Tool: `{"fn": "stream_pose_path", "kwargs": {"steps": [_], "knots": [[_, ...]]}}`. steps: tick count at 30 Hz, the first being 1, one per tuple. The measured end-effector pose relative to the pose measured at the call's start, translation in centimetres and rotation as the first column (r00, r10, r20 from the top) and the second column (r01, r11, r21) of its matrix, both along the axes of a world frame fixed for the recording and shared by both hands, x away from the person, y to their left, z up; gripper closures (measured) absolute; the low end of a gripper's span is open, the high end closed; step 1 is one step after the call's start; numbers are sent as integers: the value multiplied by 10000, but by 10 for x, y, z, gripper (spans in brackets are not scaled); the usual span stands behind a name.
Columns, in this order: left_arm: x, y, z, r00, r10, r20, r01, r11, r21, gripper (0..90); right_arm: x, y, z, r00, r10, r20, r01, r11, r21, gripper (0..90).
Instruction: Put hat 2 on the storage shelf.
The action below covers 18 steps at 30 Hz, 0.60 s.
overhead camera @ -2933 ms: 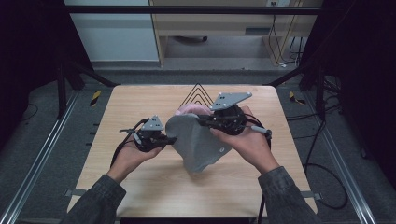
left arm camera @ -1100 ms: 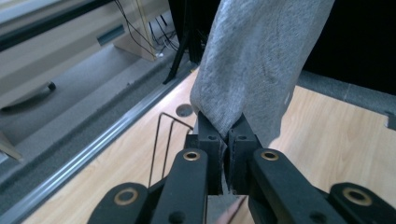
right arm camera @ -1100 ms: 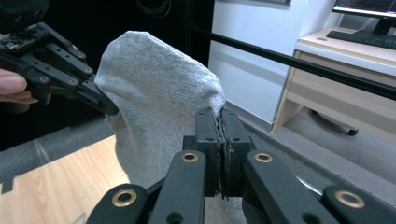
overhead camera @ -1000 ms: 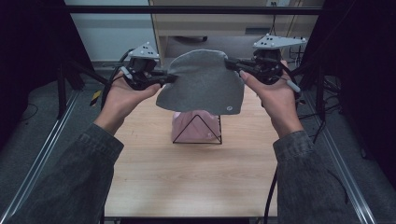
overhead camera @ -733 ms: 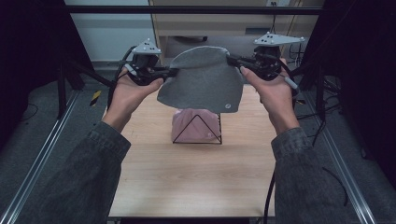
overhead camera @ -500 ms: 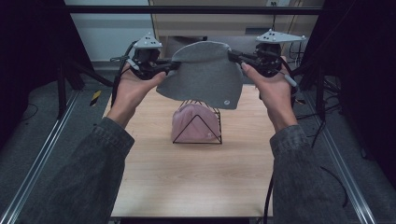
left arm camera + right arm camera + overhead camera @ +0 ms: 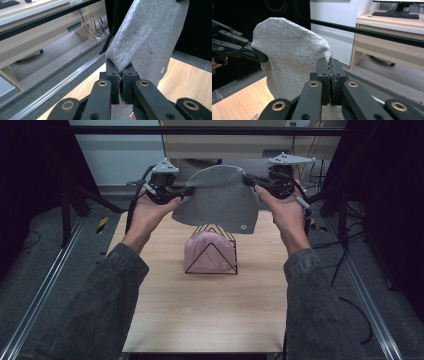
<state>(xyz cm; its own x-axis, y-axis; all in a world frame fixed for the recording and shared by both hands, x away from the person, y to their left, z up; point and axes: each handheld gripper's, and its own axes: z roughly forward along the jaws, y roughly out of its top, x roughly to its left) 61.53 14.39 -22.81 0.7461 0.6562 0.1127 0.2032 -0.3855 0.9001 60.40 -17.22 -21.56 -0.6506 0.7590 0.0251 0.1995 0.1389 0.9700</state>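
1. While hanging between both grippers above the wire rack (image 7: 211,251), the grey hat (image 7: 218,202) sags: soft, light, probably stretchy.
2. Left gripper (image 7: 186,193) and right gripper (image 7: 247,179) fingers pinch its opposite brim edges, the best hold.

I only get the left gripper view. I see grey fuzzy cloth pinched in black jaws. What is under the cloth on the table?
Observer: A pink cap sitting in a black wire rack on the wooden table.
Operator: Is anyone holding the cloth's other side?
Observer: Yes, the right gripper is shut on the soft grey fabric cap too, opposite the left gripper.
Operator: Does the grey one touch the rack?
Observer: From the high view it hangs above the rack; I cannot tell whether its hem touches.
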Motion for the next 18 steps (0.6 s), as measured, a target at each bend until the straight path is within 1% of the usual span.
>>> {"fn": "stream_pose_path", "kwargs": {"steps": [7, 9, 11, 13, 18], "knots": [[9, -1, -16, 9997, 120, -235, -121, 9999, -24, 869, 14, 5, -12, 9996, -141, -252, 138, 9999, -103, 885], [12, -1, -20, 9995, 188, -244, -188, 9998, -9, 869, 17, 6, -17, 9993, -165, -338, 160, 9997, -167, 885], [14, 0, -26, 9991, 210, -365, -212, 9998, -52, 869, 19, 7, -21, 9990, -178, -414, 169, 9996, -222, 885], [17, 1, -30, 9987, 207, -475, -208, 9998, -2, 869, 20, 7, -26, 9987, -176, -481, 164, 9995, -252, 885], [19, 1, -41, 9978, 256, -607, -250, 9996, 104, 869, 22, 10, -34, 9980, -125, -624, 106, 9995, -310, 885]]}}
